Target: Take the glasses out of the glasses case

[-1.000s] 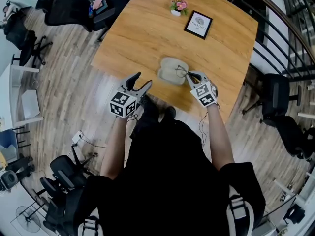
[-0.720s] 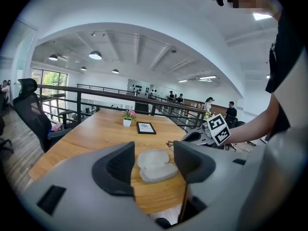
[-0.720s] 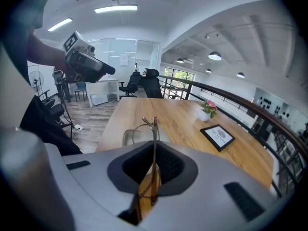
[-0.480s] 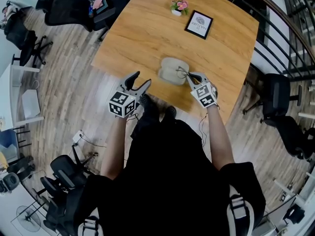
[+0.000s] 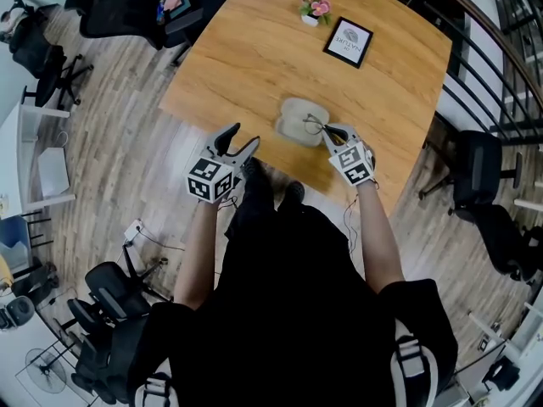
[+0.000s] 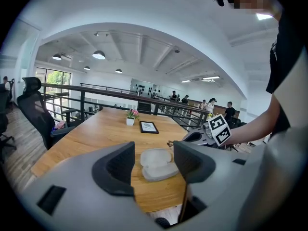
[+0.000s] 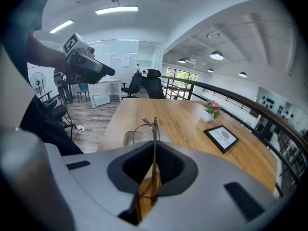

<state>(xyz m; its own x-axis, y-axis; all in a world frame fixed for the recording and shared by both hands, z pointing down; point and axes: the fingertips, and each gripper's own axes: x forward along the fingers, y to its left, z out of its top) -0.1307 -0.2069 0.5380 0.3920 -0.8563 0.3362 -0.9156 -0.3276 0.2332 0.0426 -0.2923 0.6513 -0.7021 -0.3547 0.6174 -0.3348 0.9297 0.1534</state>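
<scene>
The grey glasses case lies open on the wooden table, near its front edge. My right gripper is shut on the thin-framed glasses, which hang just right of the case, a little above it. In the right gripper view the glasses stand edge-on between the pads, with the case below. My left gripper hovers open and empty off the table's front edge, left of the case. In the left gripper view the case shows between the spread jaws, and the right gripper is beyond.
A black picture frame and a small pot of pink flowers sit at the table's far side. Black office chairs stand at the far left, and a railing runs along the right. My legs are close under the front edge.
</scene>
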